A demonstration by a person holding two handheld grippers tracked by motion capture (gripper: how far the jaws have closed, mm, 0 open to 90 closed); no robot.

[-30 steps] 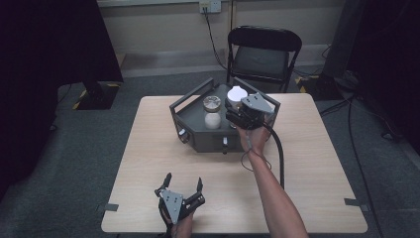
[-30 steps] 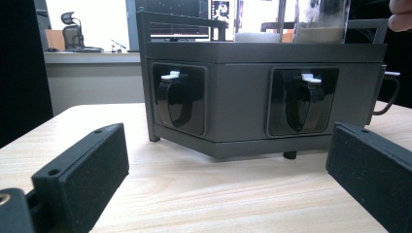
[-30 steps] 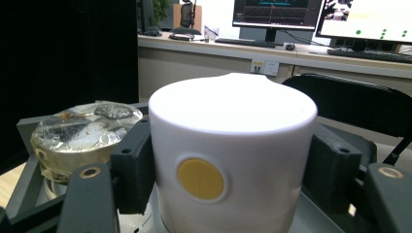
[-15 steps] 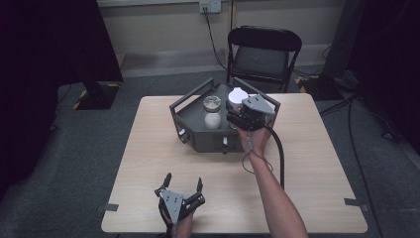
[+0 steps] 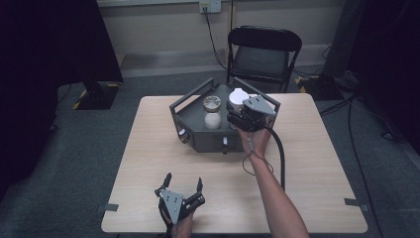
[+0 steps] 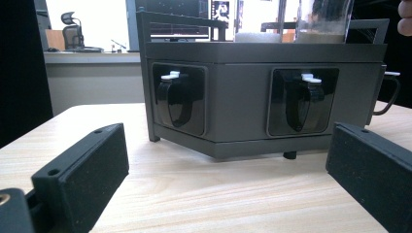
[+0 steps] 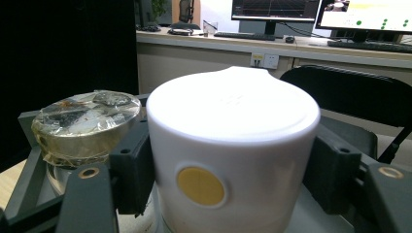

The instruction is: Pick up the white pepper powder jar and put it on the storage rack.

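Right gripper (image 5: 236, 113) clamps white lidded container (image 7: 232, 145) standing in dark metal tray (image 5: 195, 119).
Left gripper (image 5: 183, 184) empty, jaws wide apart, near table (image 5: 148, 148) front edge; glass jar (image 5: 212, 103) beside container.

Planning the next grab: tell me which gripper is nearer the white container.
Right. The right gripper has its jaws around the white container; the left gripper sits at the table's near edge.
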